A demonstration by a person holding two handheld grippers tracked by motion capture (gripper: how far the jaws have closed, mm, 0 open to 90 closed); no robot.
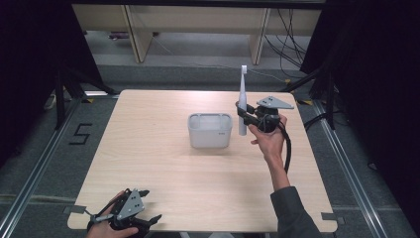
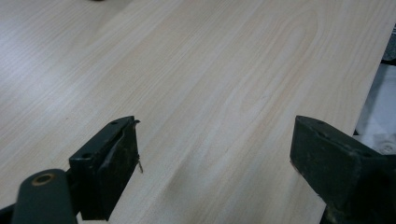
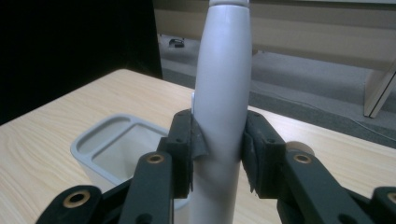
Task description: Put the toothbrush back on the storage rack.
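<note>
Right gripper (image 1: 243, 113) pinches the electric toothbrush (image 1: 242, 101) upright, lifted just beside the grey holder (image 1: 210, 130), which looks empty, though its inside is partly hidden. Placement into the holder remains. Left gripper (image 1: 143, 208) rests at the table (image 1: 148, 148) edge, jaws spread, idle.
</note>
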